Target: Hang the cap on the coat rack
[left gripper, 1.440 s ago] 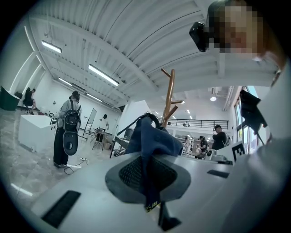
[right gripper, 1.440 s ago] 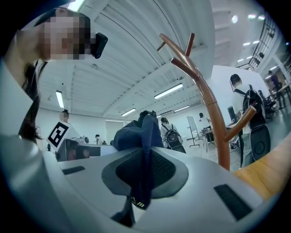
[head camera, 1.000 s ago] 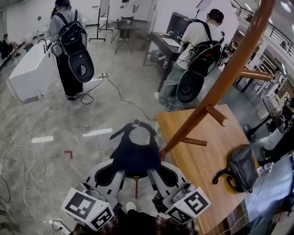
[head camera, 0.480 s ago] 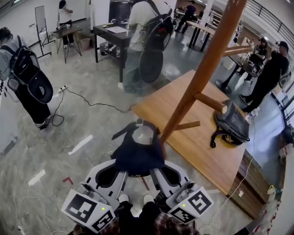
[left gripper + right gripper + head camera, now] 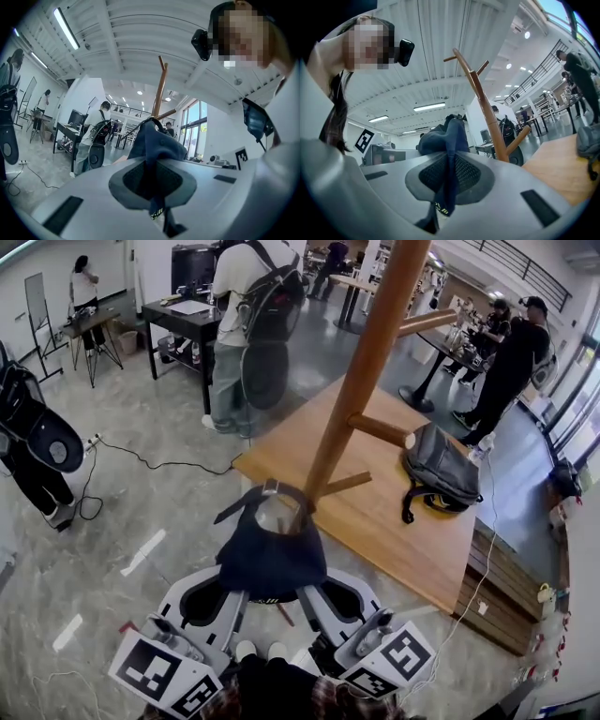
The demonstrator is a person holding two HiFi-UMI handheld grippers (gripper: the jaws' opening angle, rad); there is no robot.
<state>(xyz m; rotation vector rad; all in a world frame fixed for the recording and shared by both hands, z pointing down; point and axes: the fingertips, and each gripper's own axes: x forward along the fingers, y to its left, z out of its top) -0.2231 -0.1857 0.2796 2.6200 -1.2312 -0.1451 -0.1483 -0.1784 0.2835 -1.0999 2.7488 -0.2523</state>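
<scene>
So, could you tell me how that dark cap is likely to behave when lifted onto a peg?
Probably floppy: the cap creases where the left gripper and right gripper pinch its fabric. Likely light, since two narrow pinches hold it up. Its back strap arches open, so it may hook over the lower peg.

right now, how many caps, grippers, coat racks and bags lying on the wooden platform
cap: 1
grippers: 2, left gripper and right gripper, both shut on the cap
coat rack: 1
grey backpack: 1
total: 5
</scene>
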